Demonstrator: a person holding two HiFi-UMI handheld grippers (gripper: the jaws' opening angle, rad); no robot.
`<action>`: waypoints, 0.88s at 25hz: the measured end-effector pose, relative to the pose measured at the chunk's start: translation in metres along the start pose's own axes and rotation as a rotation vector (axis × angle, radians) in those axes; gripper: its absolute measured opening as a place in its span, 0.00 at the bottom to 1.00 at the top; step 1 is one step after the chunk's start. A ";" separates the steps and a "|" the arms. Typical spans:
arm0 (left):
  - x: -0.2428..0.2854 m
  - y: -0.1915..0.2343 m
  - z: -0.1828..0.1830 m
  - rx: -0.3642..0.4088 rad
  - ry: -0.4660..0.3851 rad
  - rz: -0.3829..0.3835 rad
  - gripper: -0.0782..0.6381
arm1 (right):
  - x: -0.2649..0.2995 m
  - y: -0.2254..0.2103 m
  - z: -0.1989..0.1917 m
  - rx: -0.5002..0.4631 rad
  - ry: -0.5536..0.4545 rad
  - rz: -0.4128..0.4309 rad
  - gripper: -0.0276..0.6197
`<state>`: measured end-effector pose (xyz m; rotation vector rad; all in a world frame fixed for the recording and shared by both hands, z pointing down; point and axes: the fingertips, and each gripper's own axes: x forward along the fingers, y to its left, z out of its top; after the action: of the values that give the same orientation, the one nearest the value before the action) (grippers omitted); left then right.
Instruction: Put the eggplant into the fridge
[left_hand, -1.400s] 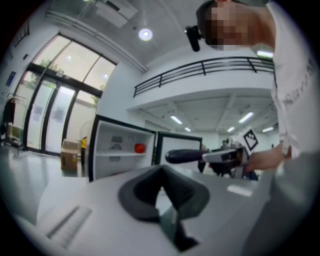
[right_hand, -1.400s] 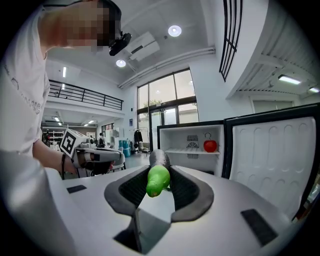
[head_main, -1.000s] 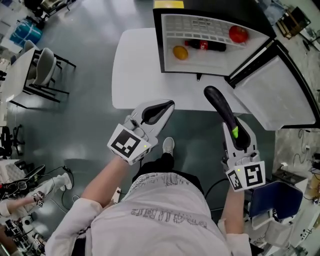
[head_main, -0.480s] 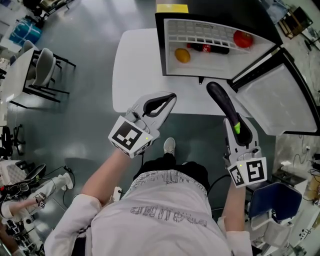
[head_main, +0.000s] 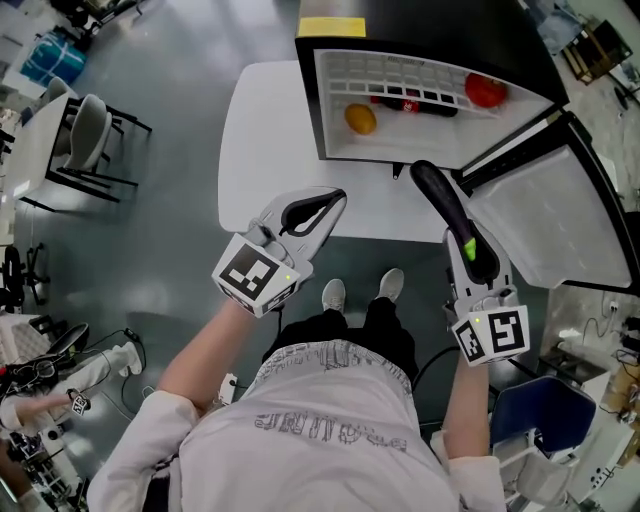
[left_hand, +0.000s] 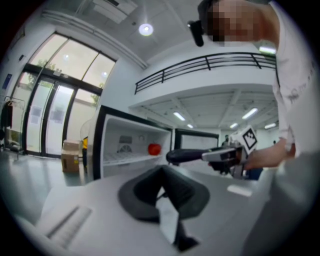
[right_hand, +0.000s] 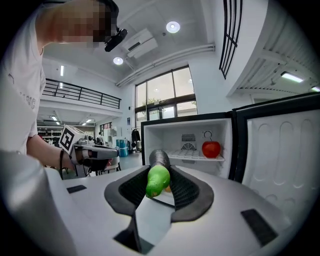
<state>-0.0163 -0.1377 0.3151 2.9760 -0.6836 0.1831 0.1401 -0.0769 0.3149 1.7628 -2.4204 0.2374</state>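
A long dark eggplant (head_main: 445, 205) with a green stem end (right_hand: 157, 181) sticks forward out of my right gripper (head_main: 470, 255), whose jaws are shut on it near the stem. Its tip hangs over the table's near edge, just short of the open fridge (head_main: 330, 100). The right gripper view looks straight into the fridge (right_hand: 165, 140). My left gripper (head_main: 335, 200) hovers over the white table (head_main: 265, 150) to the left, jaws shut with nothing between them. In the left gripper view my left gripper (left_hand: 162, 172) points at the fridge (left_hand: 125, 145), and the eggplant (left_hand: 185, 156) shows to the right.
On the fridge's wire shelf lie an orange (head_main: 360, 118), a dark bottle (head_main: 415, 100) and a red tomato (head_main: 485, 90). The fridge door (head_main: 540, 215) stands swung open to the right, close beside my right gripper. A chair (head_main: 90, 135) stands far left on the floor.
Both grippers have moved forward toward the fridge, the eggplant's tip now close to its opening. The person has stepped up, and a second shoe shows below the table edge.
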 end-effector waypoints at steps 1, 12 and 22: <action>0.005 0.000 -0.001 0.003 0.005 0.003 0.12 | 0.005 -0.005 -0.001 -0.003 0.003 0.009 0.22; 0.054 0.010 -0.013 -0.009 0.045 0.100 0.12 | 0.067 -0.061 -0.026 -0.009 0.035 0.118 0.22; 0.078 0.023 -0.035 -0.042 0.069 0.206 0.12 | 0.112 -0.089 -0.058 -0.028 0.072 0.186 0.22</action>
<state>0.0405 -0.1879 0.3611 2.8407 -0.9712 0.2799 0.1922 -0.1960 0.3986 1.4916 -2.5239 0.2803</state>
